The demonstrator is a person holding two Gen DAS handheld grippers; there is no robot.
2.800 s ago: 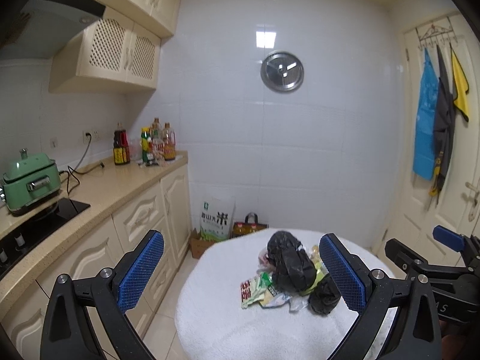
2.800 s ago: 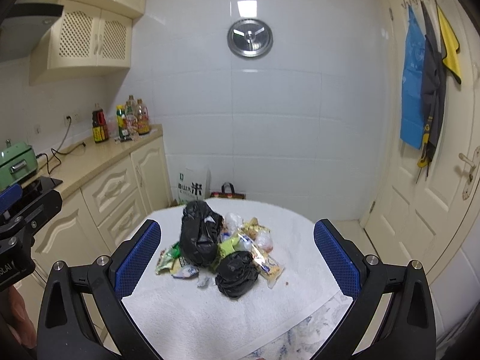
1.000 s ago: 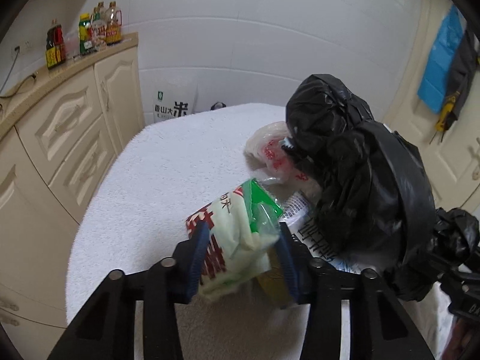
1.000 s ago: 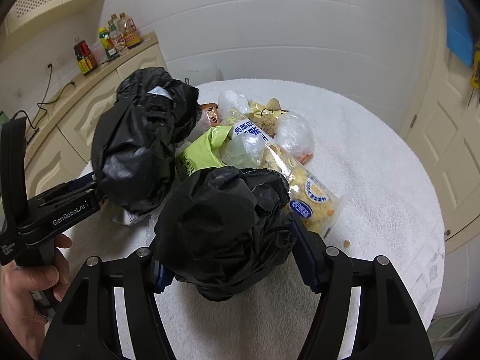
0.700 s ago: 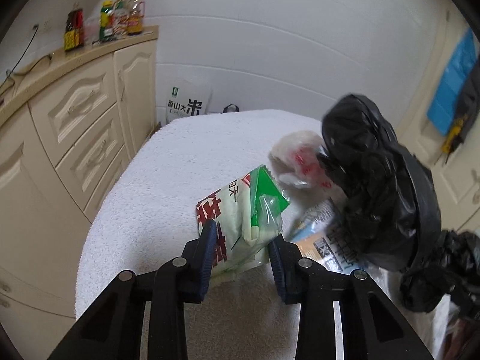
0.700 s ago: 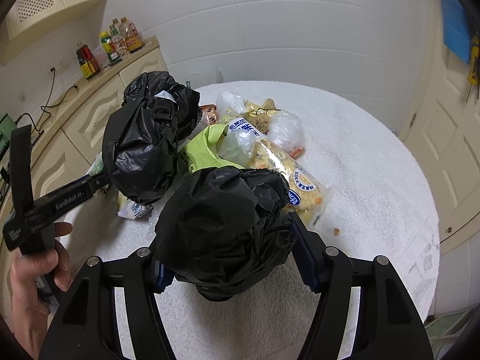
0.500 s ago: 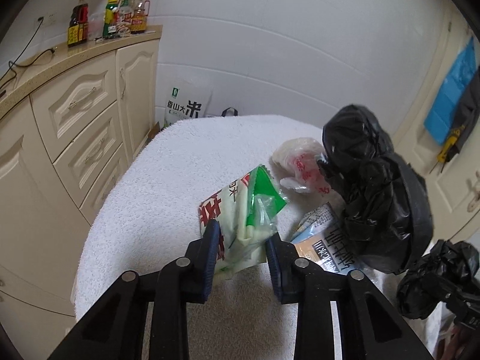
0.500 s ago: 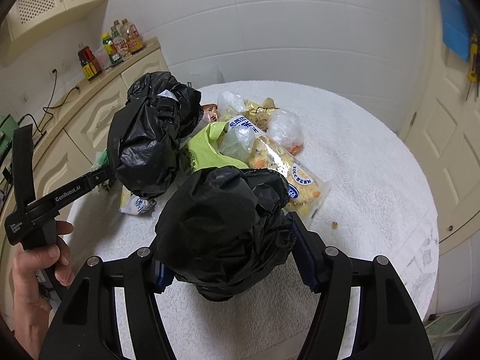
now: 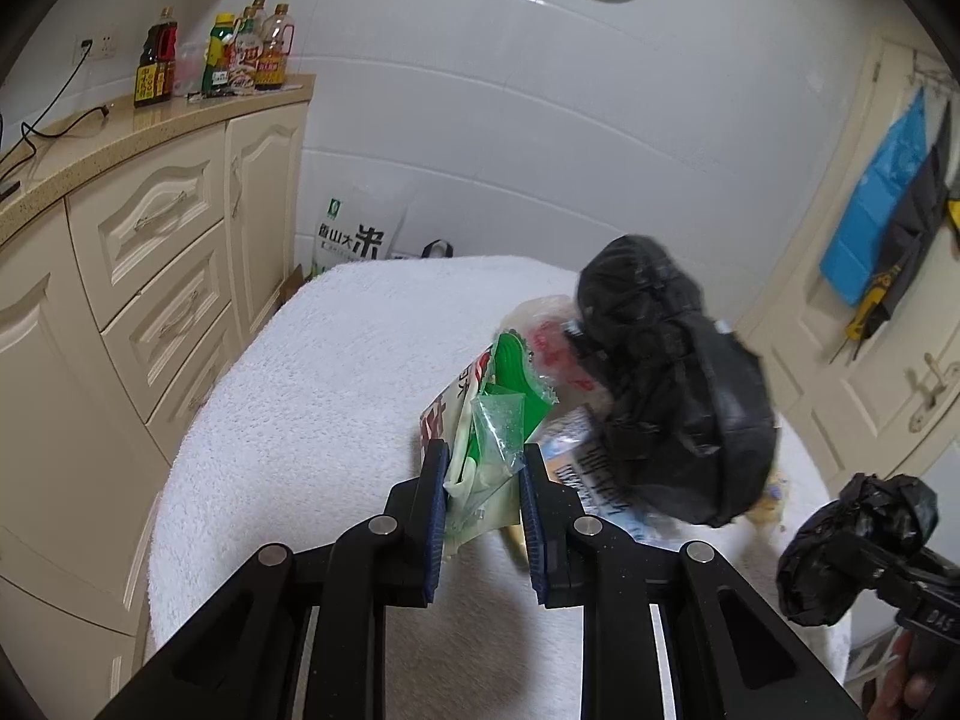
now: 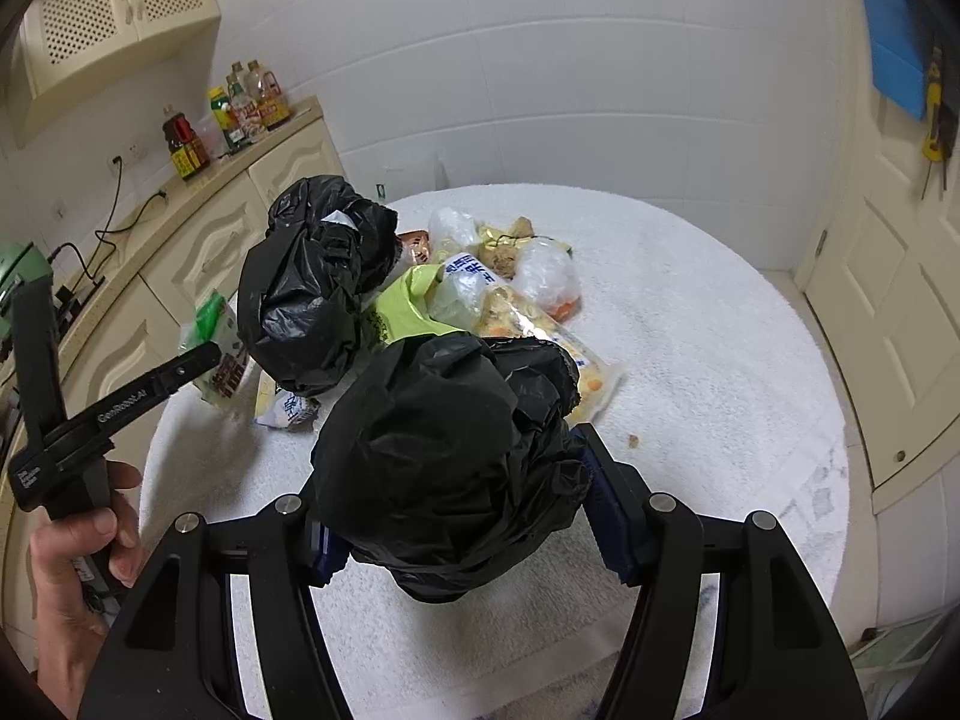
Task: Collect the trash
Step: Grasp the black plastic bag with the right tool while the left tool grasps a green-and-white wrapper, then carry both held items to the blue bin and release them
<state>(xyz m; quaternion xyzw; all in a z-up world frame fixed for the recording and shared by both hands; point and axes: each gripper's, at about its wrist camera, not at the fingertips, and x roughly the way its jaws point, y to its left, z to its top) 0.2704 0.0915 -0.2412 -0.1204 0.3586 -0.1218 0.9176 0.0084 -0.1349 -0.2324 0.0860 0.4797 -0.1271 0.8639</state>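
The left gripper (image 9: 483, 510) has its fingers closed on a green and white snack packet (image 9: 486, 420), held upright between them just above the white table (image 9: 312, 396); its red lettering is creased and unreadable. The right gripper (image 10: 459, 531) squeezes a small black bag (image 10: 450, 462) that hides both finger pads. Ahead of these fingers lies a large black bag (image 10: 312, 294) covering part of the wrappers (image 10: 498, 294), whose blue print is too small to read. "GenRobot.AI" shows on the left gripper's side.
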